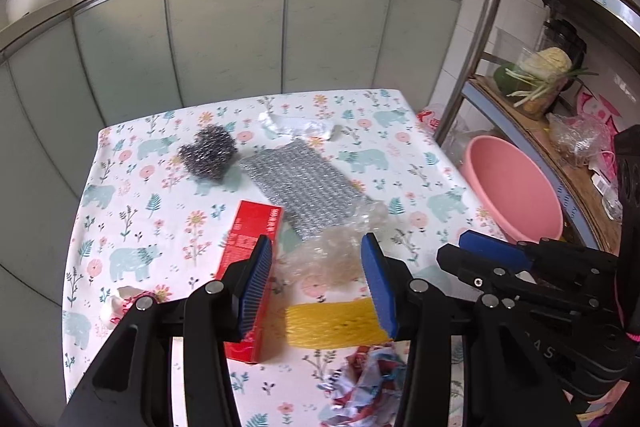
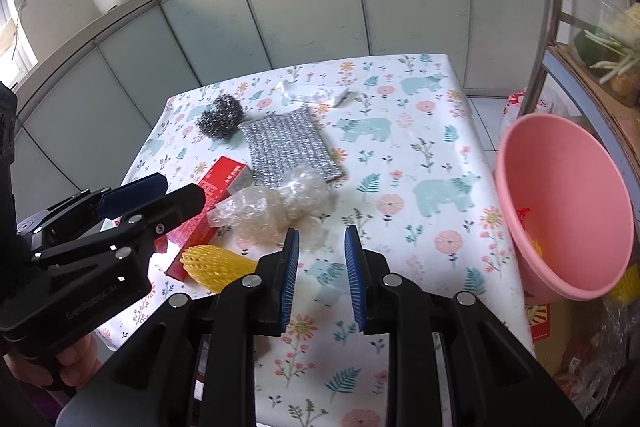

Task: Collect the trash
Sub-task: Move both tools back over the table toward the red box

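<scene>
1. Here the left tool (image 1: 316, 279) is seen spread and empty, with the crumpled clear plastic wrap (image 1: 332, 259) just ahead between its fingers and the yellow foam net (image 1: 336, 323) under them, long axis crosswise.
2. The right tool (image 2: 322, 275) is held part-open, empty, nearer the pink basin (image 2: 560, 203).
3. The left hand is judged nearer the wrap.
4. The trash lies on a floral-clothed desk (image 2: 420, 147) before kitchen cabinets (image 1: 224, 27).

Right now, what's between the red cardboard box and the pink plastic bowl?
Crumpled clear plastic wrap, then bare flowery tablecloth, between red cardboard box and pink plastic bowl; right wrist view shows it.
</scene>
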